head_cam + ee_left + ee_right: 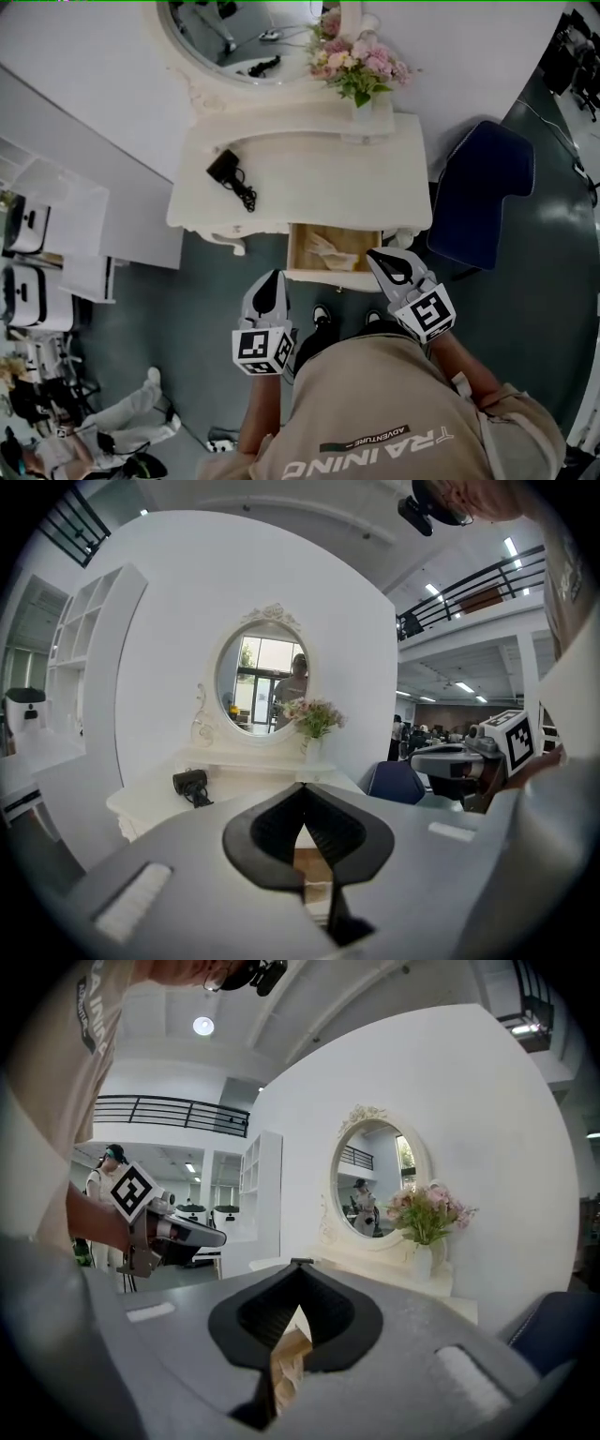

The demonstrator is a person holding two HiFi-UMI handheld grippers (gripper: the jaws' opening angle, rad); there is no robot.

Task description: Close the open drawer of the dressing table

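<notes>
The white dressing table point(309, 173) stands in front of me with its oval mirror point(234, 37). Its middle drawer point(333, 251) is pulled out, showing a wooden inside with some pale things in it. My right gripper point(375, 253) is shut, and its tip is over the drawer's front right corner; I cannot tell if it touches. My left gripper point(275, 276) is shut too, a little left of the drawer front and nearer to me. The wooden drawer point(309, 862) shows behind the shut jaws in the left gripper view, as does the drawer point(289, 1356) in the right gripper view.
A black hair dryer point(231, 174) lies on the tabletop's left; a vase of pink flowers point(361, 67) stands at the back right. A dark blue chair point(483, 192) is right of the table, white shelves point(56, 234) to the left. A person's legs point(131, 403) show at lower left.
</notes>
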